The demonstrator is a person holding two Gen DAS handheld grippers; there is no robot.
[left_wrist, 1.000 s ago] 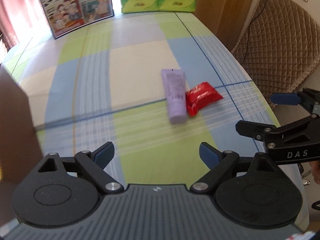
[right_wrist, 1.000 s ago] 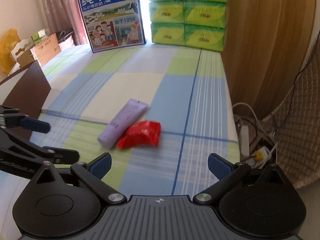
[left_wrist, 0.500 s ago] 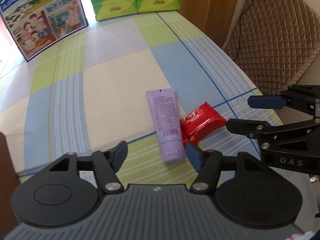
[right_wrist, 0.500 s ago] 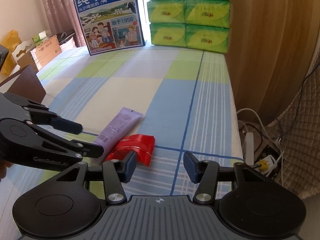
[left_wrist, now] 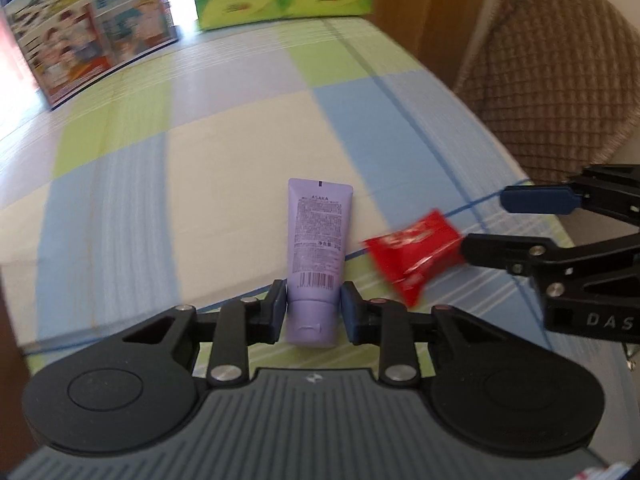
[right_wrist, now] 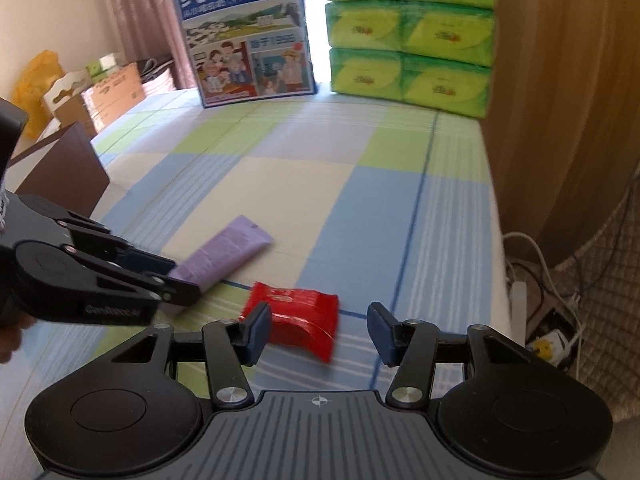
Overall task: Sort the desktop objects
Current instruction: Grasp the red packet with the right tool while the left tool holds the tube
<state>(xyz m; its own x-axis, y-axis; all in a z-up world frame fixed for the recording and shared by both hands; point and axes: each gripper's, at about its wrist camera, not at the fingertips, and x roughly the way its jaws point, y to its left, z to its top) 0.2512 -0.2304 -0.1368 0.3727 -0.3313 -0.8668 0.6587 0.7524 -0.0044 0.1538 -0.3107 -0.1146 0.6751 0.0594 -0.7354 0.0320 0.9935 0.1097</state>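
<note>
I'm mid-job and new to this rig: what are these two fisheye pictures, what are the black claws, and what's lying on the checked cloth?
There is no robot arm: a person holds a two-finger gripper in each hand, and each picture comes from a camera on one gripper, looking forward along its fingers. In the left wrist view the left gripper has its jaws closed on the cap end of the purple tube, which lies on the checked tablecloth. In the right wrist view the right gripper is open around the red packet, one finger touching it, not yet gripping. At the far end stand a milk carton box and stacked green tissue packs.
</note>
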